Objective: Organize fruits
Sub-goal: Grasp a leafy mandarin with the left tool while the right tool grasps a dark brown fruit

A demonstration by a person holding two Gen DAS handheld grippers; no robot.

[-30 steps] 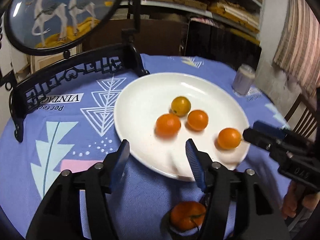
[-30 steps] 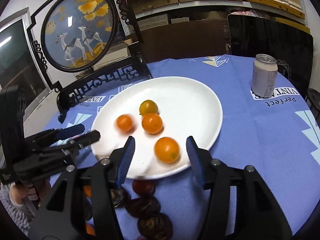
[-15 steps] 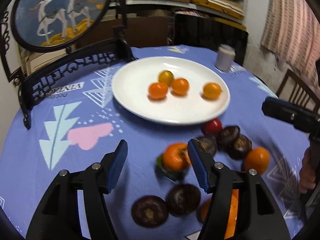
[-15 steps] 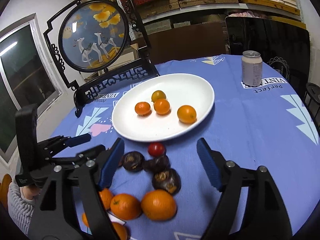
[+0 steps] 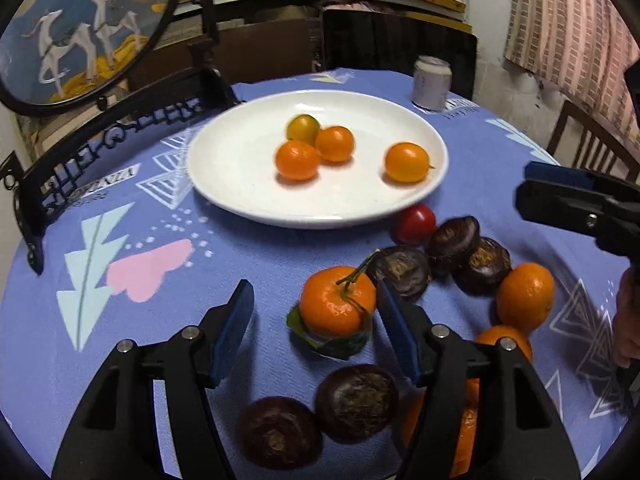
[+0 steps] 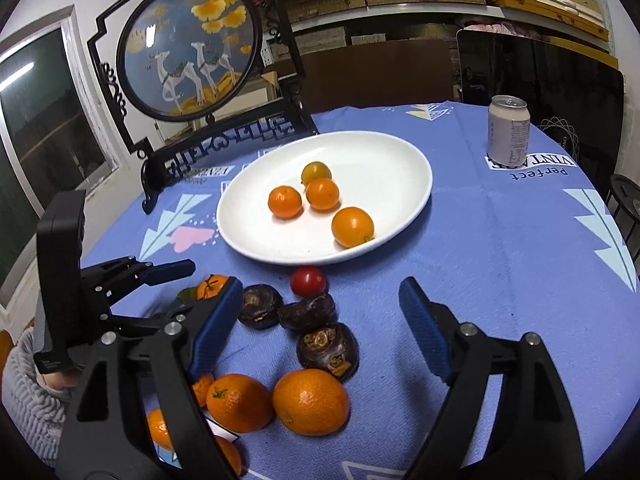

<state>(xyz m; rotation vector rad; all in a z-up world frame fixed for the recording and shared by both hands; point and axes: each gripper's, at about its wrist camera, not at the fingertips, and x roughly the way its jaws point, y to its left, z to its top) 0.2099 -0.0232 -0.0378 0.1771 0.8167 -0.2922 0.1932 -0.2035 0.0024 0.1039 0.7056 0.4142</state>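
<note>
Lower centre of the left wrist view: the left gripper (image 5: pixel 316 334), released, frames a stemmed tangerine (image 5: pixel 338 306) on the counter (image 5: pixel 120 352). Likely light and soft-skinned; grip its round sides gently.

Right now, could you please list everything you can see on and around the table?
plate: one, white, mid-table
small round fruits: four, three orange and one yellow-green, on the plate
cherry tomato: one, red, on the cloth by the plate's near rim
dark round fruits: five, dark brown-purple; three near the tomato, two nearer the left gripper
stemmed tangerine: one, orange, between the left gripper's fingers, not gripped
oranges: at least four, orange, near table edge
can: one, pale, far right
tablecloth: one, blue, patterned
framed deer screen: one, black frame, behind plate
left gripper: open
right gripper: open, empty
</note>
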